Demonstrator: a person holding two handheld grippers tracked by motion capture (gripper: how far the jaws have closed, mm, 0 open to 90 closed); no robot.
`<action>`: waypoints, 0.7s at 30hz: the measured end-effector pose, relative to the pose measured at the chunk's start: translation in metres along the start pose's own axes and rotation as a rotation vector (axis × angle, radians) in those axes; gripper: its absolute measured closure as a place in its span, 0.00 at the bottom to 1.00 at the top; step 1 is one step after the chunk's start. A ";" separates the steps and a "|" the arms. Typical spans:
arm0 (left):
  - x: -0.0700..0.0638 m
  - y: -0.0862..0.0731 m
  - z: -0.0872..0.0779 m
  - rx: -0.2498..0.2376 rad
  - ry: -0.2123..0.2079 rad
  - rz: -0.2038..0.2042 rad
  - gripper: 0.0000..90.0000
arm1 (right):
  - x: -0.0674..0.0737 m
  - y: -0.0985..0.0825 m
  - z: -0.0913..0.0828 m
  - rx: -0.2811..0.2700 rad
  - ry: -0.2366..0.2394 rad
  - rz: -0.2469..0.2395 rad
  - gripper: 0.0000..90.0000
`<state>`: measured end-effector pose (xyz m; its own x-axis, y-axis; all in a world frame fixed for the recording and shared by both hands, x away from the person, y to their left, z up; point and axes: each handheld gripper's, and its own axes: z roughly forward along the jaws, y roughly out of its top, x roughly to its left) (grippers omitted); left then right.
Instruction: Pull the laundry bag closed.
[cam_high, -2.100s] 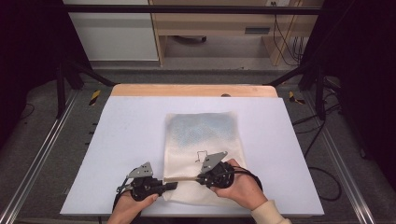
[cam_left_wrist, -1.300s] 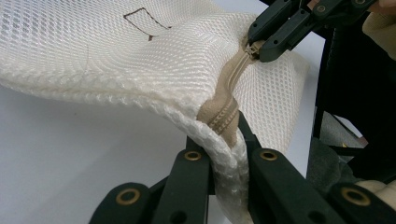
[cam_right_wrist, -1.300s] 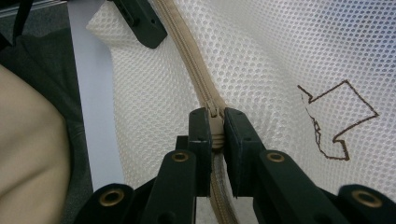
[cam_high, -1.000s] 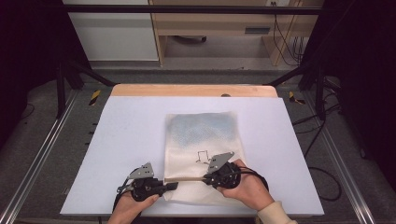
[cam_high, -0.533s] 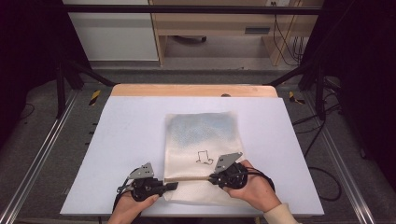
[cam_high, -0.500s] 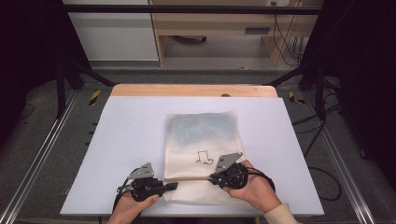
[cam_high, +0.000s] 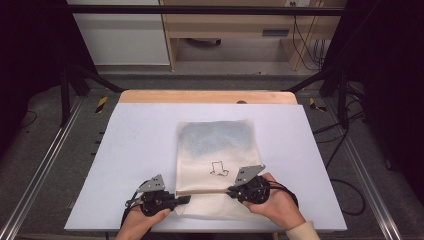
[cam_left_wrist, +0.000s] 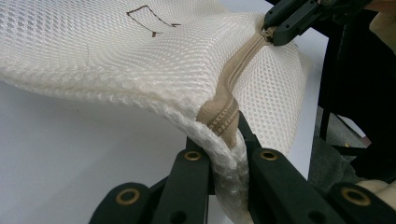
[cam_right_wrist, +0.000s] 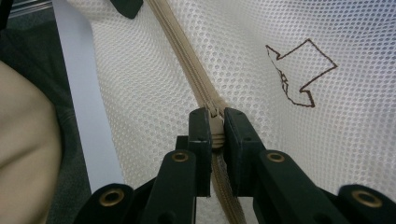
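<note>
I am holding a white mesh laundry bag (cam_high: 216, 160) flat on the pale table (cam_high: 125, 150), near its near edge, and working the tan zipper (cam_high: 205, 191) that runs across the bag's near end. My left gripper (cam_high: 182, 199) is clamped tight on the bag's left corner, where the zipper tape ends; in the left gripper view the jaws are pinching the folded mesh and tape (cam_left_wrist: 224, 116) between them. My right gripper (cam_high: 234, 190) is closed just as tightly on the zipper slider (cam_right_wrist: 214, 123), with the jaws meeting on either side of it. Compared with two seconds ago, my right hand has been travelling rightward along the zipper line, away from the left gripper, which has not shifted; the slider now sits past the small arrow mark (cam_high: 218, 169) drawn on the bag. I judge that the zipper is running along its track and is more than halfway across. The bag's right edge is near, so little travel is left before the slider reaches its end. To the right of the bag the table is bare as far as its edge, giving my hand room to finish, while the near table edge is close under both wrists.
</note>
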<state>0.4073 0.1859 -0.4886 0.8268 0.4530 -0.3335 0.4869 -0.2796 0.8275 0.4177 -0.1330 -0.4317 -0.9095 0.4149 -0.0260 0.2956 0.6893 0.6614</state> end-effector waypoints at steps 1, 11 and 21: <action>0.000 0.000 0.000 -0.002 -0.001 -0.002 0.97 | 0.000 -0.001 0.000 -0.006 -0.002 0.005 0.91; -0.001 0.001 0.000 -0.004 -0.003 0.003 0.97 | -0.002 -0.009 -0.003 -0.036 -0.008 0.027 0.91; 0.000 0.001 -0.001 -0.003 -0.001 0.003 0.97 | -0.003 -0.013 -0.006 -0.044 -0.011 0.037 0.91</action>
<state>0.4074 0.1859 -0.4875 0.8286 0.4511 -0.3315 0.4836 -0.2785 0.8298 0.4149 -0.1476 -0.4357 -0.8947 0.4465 -0.0090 0.3157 0.6466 0.6944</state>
